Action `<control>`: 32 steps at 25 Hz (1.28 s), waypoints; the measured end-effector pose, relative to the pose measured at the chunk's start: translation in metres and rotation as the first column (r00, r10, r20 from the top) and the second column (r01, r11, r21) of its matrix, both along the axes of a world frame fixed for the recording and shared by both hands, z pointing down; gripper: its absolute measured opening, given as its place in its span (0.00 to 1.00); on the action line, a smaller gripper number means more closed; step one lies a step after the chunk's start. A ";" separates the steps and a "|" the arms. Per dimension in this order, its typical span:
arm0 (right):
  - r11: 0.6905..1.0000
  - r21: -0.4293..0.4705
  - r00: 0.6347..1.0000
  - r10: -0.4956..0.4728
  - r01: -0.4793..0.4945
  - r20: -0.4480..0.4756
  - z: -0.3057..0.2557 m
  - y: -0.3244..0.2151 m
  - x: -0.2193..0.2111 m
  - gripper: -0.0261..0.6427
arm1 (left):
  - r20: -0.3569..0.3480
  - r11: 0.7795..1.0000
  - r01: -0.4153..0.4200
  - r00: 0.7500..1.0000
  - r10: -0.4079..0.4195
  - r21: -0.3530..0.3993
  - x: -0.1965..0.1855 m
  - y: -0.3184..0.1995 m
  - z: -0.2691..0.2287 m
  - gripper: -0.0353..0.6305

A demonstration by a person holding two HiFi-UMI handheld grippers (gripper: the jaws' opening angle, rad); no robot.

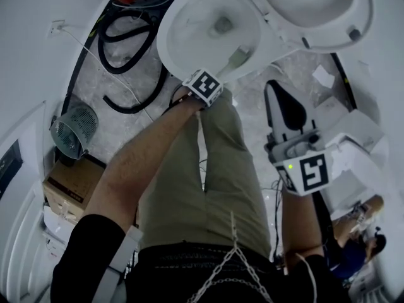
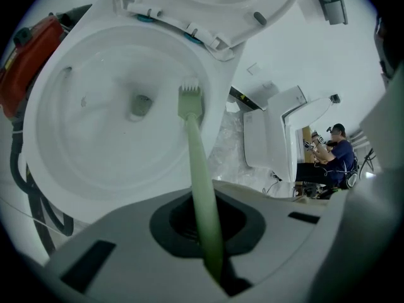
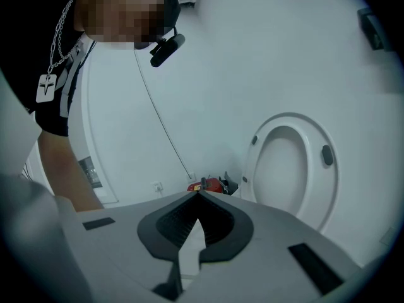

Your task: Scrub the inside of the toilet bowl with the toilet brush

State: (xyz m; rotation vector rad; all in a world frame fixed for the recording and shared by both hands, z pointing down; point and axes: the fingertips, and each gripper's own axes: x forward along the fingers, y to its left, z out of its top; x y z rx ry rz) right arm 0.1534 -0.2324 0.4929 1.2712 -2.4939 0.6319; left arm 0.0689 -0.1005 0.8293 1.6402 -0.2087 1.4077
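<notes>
A pale green toilet brush [image 2: 189, 106], its slim handle clamped in the left claw [image 2: 205, 229], reaches over the rim of the white toilet bowl [image 2: 44, 125]. Its bristled head hangs inside, near the drain. The seat [image 2: 278, 8] stands raised.

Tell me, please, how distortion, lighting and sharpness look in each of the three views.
Head view: strong fisheye bend, flat dim light, toilet bowl washed pale. Left gripper view: round dark vignette, toilet brush head sharp, handle soft near the left gripper. Right gripper view: walls bowed, even light, no glare.
</notes>
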 end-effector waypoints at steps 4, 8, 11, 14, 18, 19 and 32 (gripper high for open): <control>1.000 0.004 1.000 -0.019 0.019 0.003 -0.002 0.000 -0.013 0.04 | 0.007 0.998 0.042 0.999 -0.042 -0.038 -0.015 0.014 0.000 0.05; 0.999 0.007 0.999 -0.042 0.041 0.006 -0.003 -0.001 -0.025 0.04 | 0.026 0.996 0.081 0.996 -0.080 -0.049 -0.035 0.024 0.000 0.05; 0.998 0.012 0.998 -0.057 0.057 0.010 -0.004 -0.002 -0.035 0.04 | 0.033 0.992 0.108 0.994 -0.106 -0.066 -0.050 0.035 -0.002 0.05; 0.997 0.016 0.997 -0.070 0.070 0.015 -0.006 -0.002 -0.045 0.04 | 0.041 0.984 0.156 0.987 -0.153 -0.087 -0.064 0.042 -0.004 0.05; 0.996 0.016 0.996 -0.084 0.084 0.017 -0.005 -0.003 -0.055 0.04 | 0.051 0.957 0.276 0.961 -0.273 -0.091 -0.080 0.039 -0.004 0.05; 0.996 0.015 0.996 -0.087 0.087 0.017 -0.005 -0.003 -0.057 0.04 | 0.053 0.944 0.316 0.949 -0.312 -0.094 -0.084 0.037 -0.004 0.05; 0.995 -0.005 0.995 -0.095 0.095 0.019 0.003 -0.009 -0.061 0.04 | -0.034 0.612 0.785 0.612 -0.790 -0.097 -0.092 -0.008 -0.003 0.05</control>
